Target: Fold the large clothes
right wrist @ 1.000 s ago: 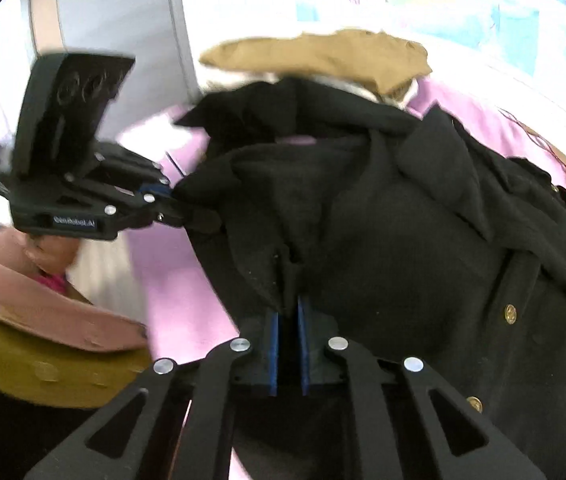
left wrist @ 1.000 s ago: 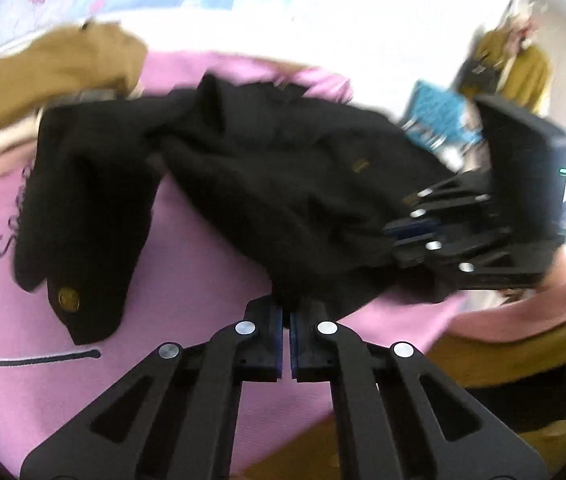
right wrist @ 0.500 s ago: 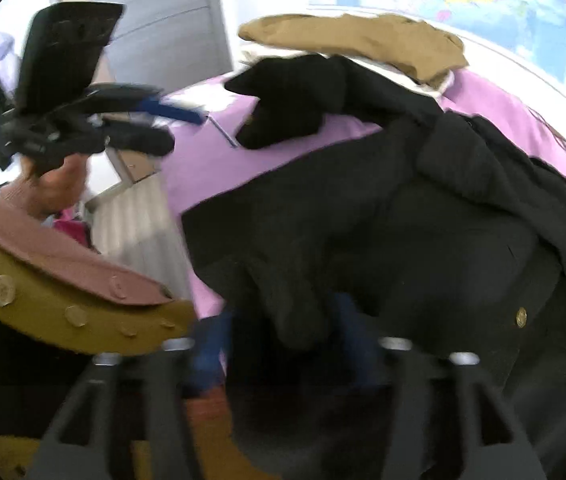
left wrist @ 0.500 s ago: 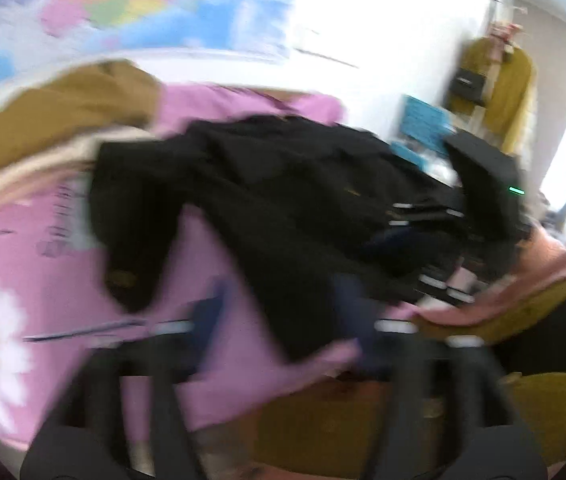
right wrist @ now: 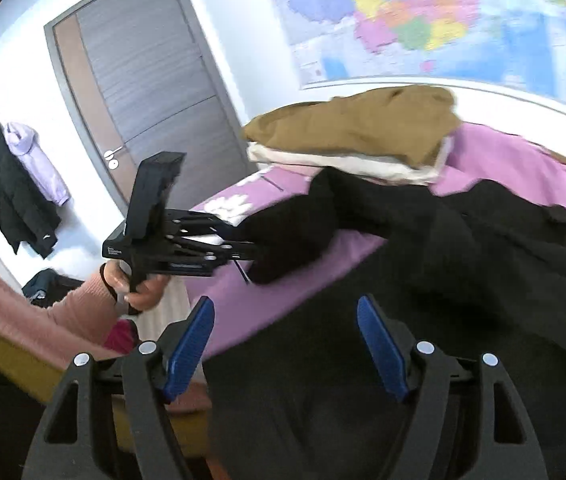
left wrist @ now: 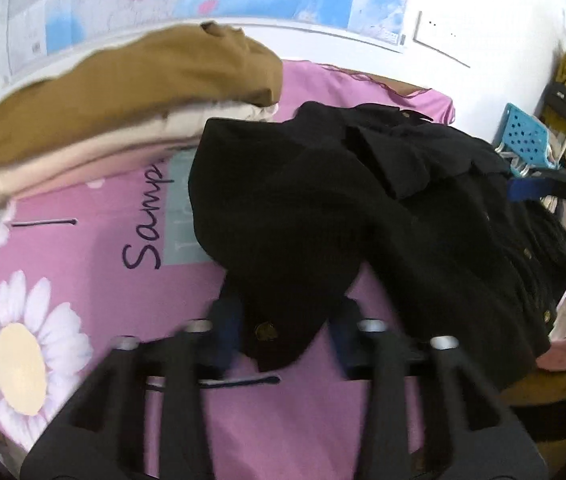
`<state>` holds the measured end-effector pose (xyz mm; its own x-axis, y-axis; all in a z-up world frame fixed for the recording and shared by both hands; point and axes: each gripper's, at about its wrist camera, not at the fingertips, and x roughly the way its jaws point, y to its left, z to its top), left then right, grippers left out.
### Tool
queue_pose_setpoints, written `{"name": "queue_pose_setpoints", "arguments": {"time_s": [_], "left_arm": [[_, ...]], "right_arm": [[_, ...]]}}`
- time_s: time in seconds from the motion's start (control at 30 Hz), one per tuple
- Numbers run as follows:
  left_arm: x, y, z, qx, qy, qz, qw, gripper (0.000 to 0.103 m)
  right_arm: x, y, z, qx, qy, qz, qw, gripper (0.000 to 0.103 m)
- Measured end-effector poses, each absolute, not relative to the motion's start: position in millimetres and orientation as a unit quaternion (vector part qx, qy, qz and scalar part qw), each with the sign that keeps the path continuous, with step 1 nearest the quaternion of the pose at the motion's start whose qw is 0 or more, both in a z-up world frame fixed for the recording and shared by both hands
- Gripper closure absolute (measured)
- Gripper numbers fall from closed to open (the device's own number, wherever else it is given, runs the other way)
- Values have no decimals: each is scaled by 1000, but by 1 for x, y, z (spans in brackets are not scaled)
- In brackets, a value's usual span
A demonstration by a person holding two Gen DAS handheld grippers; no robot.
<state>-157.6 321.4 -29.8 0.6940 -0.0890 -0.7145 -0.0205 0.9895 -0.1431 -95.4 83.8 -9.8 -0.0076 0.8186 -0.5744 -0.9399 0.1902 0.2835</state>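
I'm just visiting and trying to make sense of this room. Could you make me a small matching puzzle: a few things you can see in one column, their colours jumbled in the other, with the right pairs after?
Things:
1. coat lying on the bed
2. bed cover
3. top garment of the folded pile
4. basket by the wall

Colours:
A. mustard brown
B. bright blue
C. black
D. pink

Pairs: 1-C, 2-D, 3-A, 4-B

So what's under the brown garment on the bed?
Under the brown garment lie folded cream clothes, stacked on the pink sheet. Only the stack's edges show; its inner layers are hidden.
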Motion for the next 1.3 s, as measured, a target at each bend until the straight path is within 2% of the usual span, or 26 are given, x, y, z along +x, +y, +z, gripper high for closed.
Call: {"name": "queue_pose_setpoints", "arguments": {"time_s": [0.2, 0.33, 0.37, 0.43, 0.47, 0.5, 0.57, 0.6, 0.63, 0.8, 0.87, 0.97, 1.03, 1.07, 1.1, 1.13, 1.17, 1.23, 1.3], "left_arm": [[-171, 346, -1, -103, 359, -43, 927, 84], [-175, 357, 11, -105, 356, -56, 927, 84], [-175, 358, 12, -101, 358, -53, 927, 84], [-173, 360, 13, -100, 362, -48, 925, 83], [-173, 362, 14, -101, 362, -43, 926, 83], [-175, 368, 16, -110, 357, -45, 927, 79], [-181, 376, 22, -128, 340, -51, 930, 63], [-188, 381, 29, -140, 321, -56, 935, 50], [-193, 384, 35, -145, 306, -60, 939, 44], [-193, 381, 54, -134, 275, -61, 950, 32], [-184, 372, 55, -127, 272, -73, 951, 30], [-161, 347, 48, -101, 288, -81, 949, 20], [-138, 326, 34, -74, 314, -81, 943, 19], [-129, 320, 27, -70, 328, -83, 938, 19], [-119, 313, 19, -64, 343, -84, 933, 19], [-115, 310, 15, -63, 350, -85, 931, 19], [-107, 308, 9, -65, 361, -88, 926, 19], [-100, 308, 3, -72, 371, -89, 922, 19], [-97, 310, 0, -82, 374, -92, 919, 19]], "right_arm": [[-96, 173, -34, -112, 353, 639, 674, 30], [-88, 209, -40, -86, 371, 643, 664, 31], [-84, 216, -42, -71, 375, 645, 662, 36], [-79, 226, -44, -68, 384, 641, 661, 62], [-77, 230, -46, -72, 396, 643, 652, 90], [-75, 229, -46, -69, 402, 647, 644, 94], [-73, 218, -33, -51, 403, 661, 632, 99], [-72, 210, -23, -44, 396, 664, 633, 99], [-66, 197, -5, -29, 385, 672, 632, 100], [-38, 117, 88, 37, 311, 673, 670, 101], [-25, 87, 115, 61, 286, 667, 685, 101], [-5, 41, 137, 63, 257, 610, 747, 101], [3, 25, 127, 60, 275, 577, 767, 97], [6, 21, 118, 56, 290, 566, 770, 90], [8, 20, 103, 43, 308, 555, 772, 69], [7, 20, 84, 24, 329, 541, 774, 55], [3, 22, 66, 2, 346, 527, 776, 32], [-4, 33, 26, -46, 375, 502, 778, 28], [-7, 39, -6, -76, 406, 478, 775, 17]]}}
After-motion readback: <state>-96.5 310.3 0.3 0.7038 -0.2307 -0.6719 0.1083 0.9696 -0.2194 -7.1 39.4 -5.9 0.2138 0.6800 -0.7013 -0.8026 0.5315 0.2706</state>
